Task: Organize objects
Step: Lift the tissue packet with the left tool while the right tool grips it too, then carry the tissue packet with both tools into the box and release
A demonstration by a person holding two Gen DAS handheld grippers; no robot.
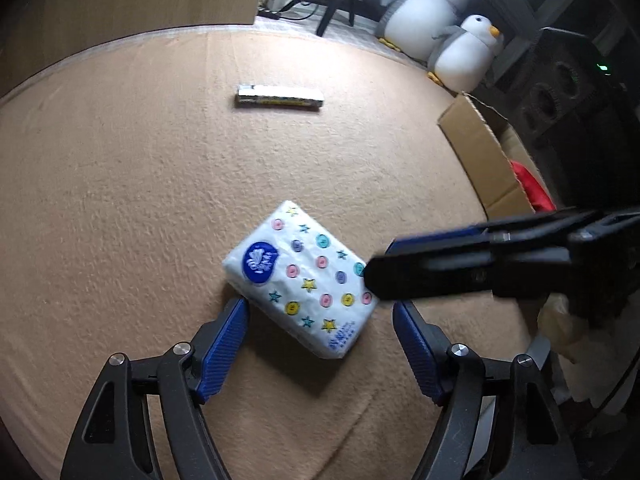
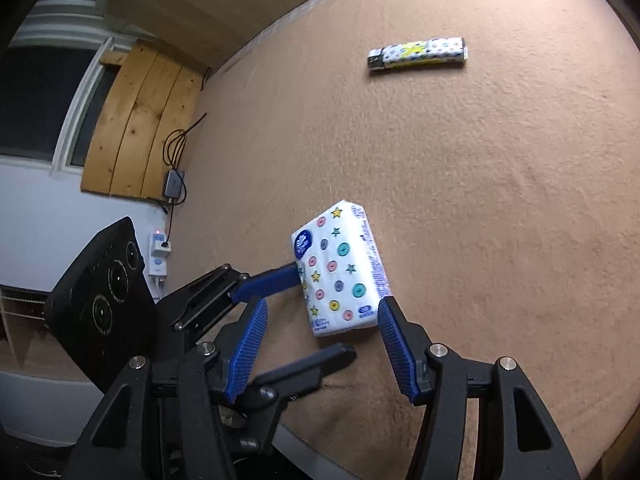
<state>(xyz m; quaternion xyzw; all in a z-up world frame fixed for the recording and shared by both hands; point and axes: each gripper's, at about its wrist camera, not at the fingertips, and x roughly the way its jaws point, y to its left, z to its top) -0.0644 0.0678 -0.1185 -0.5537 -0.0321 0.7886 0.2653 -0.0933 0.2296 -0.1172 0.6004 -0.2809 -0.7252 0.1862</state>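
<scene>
A white tissue pack (image 1: 302,278) with coloured buttons and stars lies on the tan carpet (image 1: 140,200). My left gripper (image 1: 320,308) is open, its blue pads on either side of the pack's near end, the left pad touching its corner. My right gripper (image 2: 322,308) is open around the same pack (image 2: 342,270) from another side. In the left wrist view the right gripper's fingers (image 1: 432,270) reach in from the right, over the pack's edge. In the right wrist view the left gripper's fingers (image 2: 268,280) come in from the left. A long patterned pack (image 1: 279,97) lies farther away; the right wrist view shows it too (image 2: 418,53).
An open cardboard box (image 1: 484,160) with something red inside stands at the carpet's right edge. Two plush penguins (image 1: 444,28) sit beyond it. Dark speakers (image 1: 560,92) stand at the far right. A wooden board (image 2: 140,124) and cables lean on the wall.
</scene>
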